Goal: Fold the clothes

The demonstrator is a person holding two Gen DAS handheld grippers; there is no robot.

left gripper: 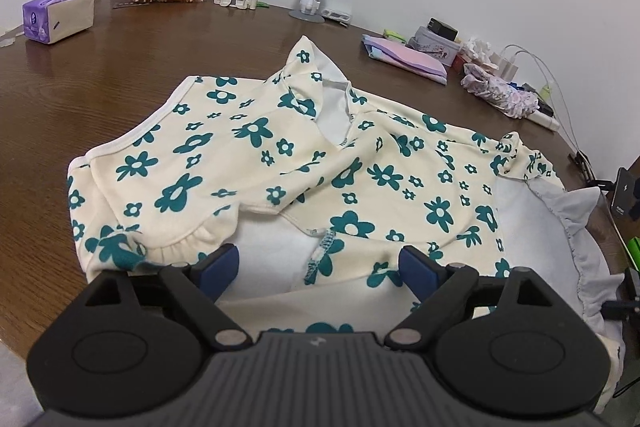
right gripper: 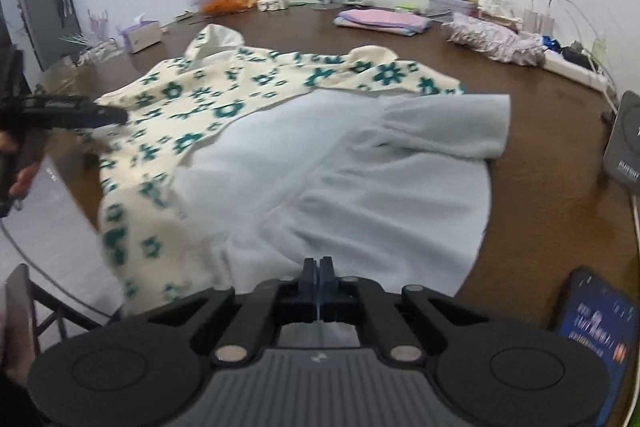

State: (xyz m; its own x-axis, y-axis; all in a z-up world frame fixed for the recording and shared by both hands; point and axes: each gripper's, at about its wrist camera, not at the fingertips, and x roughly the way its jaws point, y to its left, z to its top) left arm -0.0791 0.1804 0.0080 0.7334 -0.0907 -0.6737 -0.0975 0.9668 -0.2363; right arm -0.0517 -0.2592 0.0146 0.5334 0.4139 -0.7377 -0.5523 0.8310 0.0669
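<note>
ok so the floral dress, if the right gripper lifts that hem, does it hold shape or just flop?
Likely flops: the floral dress already lies in soft wrinkles with its pale inside turned out. It probably drags rather than slides clean, since most of it rests on the wooden table. The right gripper pinches only an edge, so the rest should hang.

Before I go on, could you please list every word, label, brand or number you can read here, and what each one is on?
No text can be read for certain.
tissue box: purple print, too small to read.
tin: small picture and lettering, blurred.
dark device at the right edge: a white line of lettering, too blurred to read.
blue-screened device: rows of characters, illegible.
floral garment: flowers only, no label showing.
</note>
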